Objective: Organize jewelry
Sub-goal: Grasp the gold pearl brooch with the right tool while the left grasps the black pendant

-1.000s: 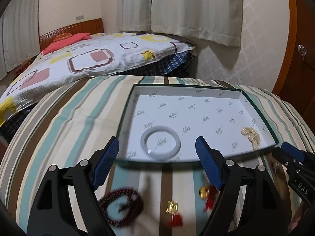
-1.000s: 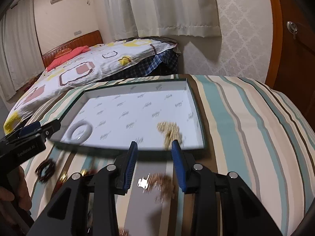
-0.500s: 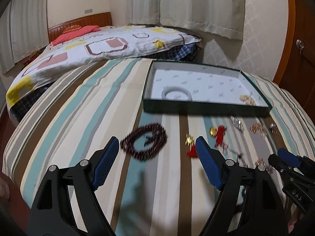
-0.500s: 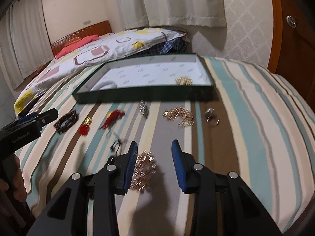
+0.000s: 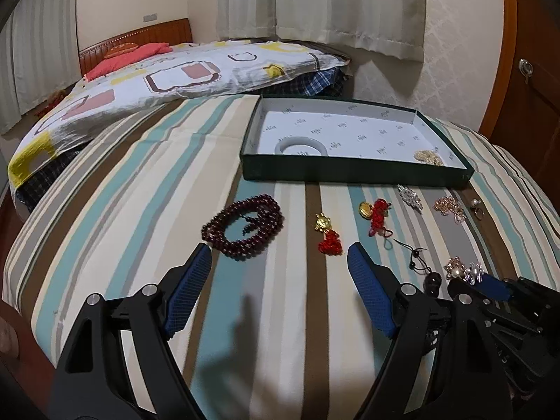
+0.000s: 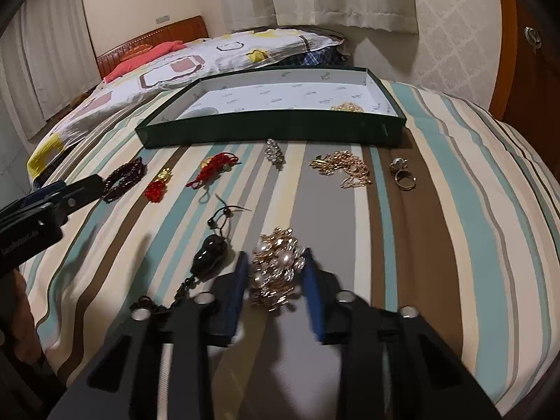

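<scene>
A pearl and gold cluster piece (image 6: 276,269) lies on the striped cover, and my right gripper (image 6: 274,253) is closing on it, both pads at its sides. My left gripper (image 5: 278,248) hangs open over bare cover, just short of the dark red bead bracelet (image 5: 245,227). The green box (image 5: 350,175) at the back holds a white bangle (image 5: 301,147) and a gold piece (image 5: 428,156). Before the box lie a gold charm with a red tassel (image 5: 327,232), a red knot (image 5: 376,215), a silver brooch (image 6: 274,150), a gold chain (image 6: 344,168) and a ring (image 6: 402,175).
A black pendant on a cord (image 6: 210,255) lies just left of my right gripper. Behind the striped surface stands a bed with a patterned quilt (image 5: 157,73). Curtains and a wooden door (image 5: 525,80) close off the back and right.
Both grippers have drawn back from the box to the near side of the cover. The right one has come down around the pearl and gold cluster, its jaws narrowing.
</scene>
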A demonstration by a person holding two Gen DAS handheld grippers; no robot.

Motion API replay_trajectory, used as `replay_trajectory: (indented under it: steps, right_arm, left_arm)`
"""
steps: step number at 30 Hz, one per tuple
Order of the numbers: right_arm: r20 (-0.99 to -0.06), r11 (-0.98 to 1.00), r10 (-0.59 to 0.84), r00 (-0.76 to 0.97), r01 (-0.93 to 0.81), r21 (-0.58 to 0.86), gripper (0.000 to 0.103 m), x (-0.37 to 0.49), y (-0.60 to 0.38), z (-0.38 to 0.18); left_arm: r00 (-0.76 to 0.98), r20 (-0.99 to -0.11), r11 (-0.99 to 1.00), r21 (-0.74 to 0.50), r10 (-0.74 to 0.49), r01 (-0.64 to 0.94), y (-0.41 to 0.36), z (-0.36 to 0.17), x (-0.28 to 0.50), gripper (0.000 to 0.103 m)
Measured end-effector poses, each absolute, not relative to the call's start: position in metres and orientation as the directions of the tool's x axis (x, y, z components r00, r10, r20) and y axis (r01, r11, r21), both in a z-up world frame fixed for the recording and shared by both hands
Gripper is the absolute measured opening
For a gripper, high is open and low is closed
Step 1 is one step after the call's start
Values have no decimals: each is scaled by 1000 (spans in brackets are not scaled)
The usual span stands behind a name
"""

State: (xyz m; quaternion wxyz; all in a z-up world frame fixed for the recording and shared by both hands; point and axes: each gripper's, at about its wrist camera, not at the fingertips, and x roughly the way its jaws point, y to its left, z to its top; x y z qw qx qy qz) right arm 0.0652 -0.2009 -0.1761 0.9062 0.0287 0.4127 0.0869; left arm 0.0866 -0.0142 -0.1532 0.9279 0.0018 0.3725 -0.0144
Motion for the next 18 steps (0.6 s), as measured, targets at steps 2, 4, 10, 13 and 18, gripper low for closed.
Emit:
replay_trajectory:
  steps: [2, 4, 10, 13, 18]
  right_arm:
    - [-742, 982, 188, 643, -135, 132, 24, 64, -203, -176]
    - [-741, 982, 188, 645, -123, 142, 24, 62, -207, -176]
    - [-733, 985, 164, 660, -69, 158, 24, 57, -229, -171]
    - [-728, 988, 137, 672, -41, 148, 24, 53, -240, -169]
    - [-721, 990, 104, 685, -2, 141, 24, 47, -256, -166]
  left_arm:
    - [719, -694, 999, -6, -31, 37, -17, -154, 86, 78]
    - [717, -696, 999, -6, -38, 47, -21, -154, 85, 78]
    - [706, -704, 996, -18, -73, 86, -37, -155, 82, 78]
    - [701, -706, 992, -21, -101, 123, -52, -156, 79, 78]
    - [687, -715, 983, -1, -129, 184, -77, -161, 76, 78]
